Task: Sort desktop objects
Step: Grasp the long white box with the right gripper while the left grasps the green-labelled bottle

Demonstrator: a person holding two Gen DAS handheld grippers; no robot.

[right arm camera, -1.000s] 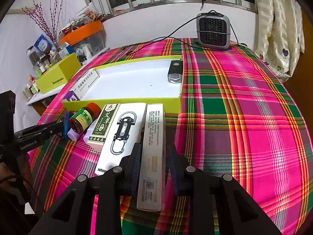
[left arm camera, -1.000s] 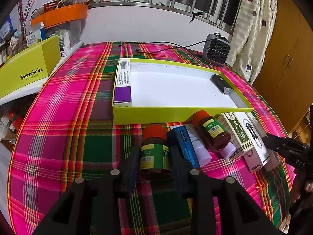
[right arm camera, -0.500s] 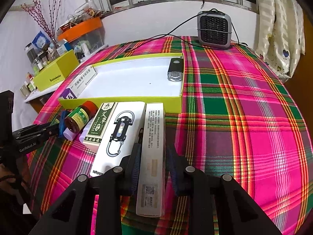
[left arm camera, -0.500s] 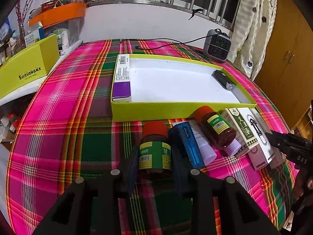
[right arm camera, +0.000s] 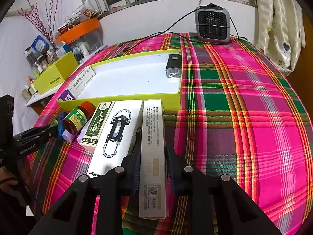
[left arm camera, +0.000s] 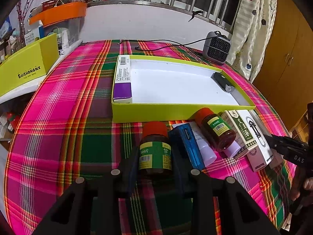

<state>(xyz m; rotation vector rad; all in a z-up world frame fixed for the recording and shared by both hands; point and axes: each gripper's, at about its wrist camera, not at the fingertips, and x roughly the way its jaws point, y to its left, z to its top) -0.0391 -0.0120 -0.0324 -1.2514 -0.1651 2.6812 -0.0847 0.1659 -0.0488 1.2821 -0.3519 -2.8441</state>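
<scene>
Nearest thing: the left gripper [left arm camera: 155, 161] is clamped on a brown pill bottle [left arm camera: 155, 152] lying on the plaid tablecloth [left arm camera: 58, 121]. The right gripper [right arm camera: 153, 163] has its pads squeezed onto a long white box [right arm camera: 153, 146], no gap left. At 12 o'clock beyond both sits the yellow-green tray [left arm camera: 176, 112], with a small flashlight [right arm camera: 173, 68] in its far right corner.

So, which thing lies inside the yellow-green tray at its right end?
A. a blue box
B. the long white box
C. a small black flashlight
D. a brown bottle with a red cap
C: the small black flashlight lies inside the tray against its right wall, while the bottles and the other boxes lie on the cloth in front of it.
</scene>
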